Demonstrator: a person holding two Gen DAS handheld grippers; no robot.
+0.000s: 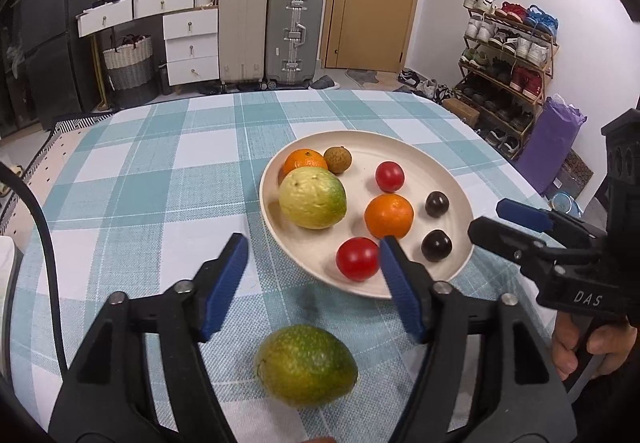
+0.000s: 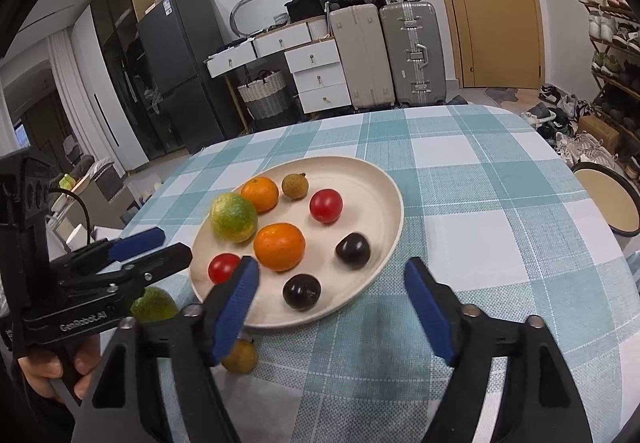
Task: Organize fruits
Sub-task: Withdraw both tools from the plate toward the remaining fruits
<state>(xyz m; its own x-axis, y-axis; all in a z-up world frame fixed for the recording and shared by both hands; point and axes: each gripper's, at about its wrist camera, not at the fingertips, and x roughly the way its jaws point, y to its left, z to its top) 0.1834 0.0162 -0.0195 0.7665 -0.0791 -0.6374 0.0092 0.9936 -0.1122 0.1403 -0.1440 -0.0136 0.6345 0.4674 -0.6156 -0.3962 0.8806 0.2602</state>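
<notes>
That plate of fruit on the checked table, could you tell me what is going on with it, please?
A person holds a claw in each hand and is gathering fruit onto the cream plate. It already carries oranges, tomatoes, dark plums, a longan and a green-yellow fruit. The left claw is open above a green fruit on the cloth. The right claw is open and empty, with a small brown fruit off the plate beside it.

The letters "DAS" stand in white on the black body of the right gripper [image 1: 528,227], "GenRobot.AI" stands on the body of the left gripper [image 2: 160,245], and other labels are too small to read.
</notes>
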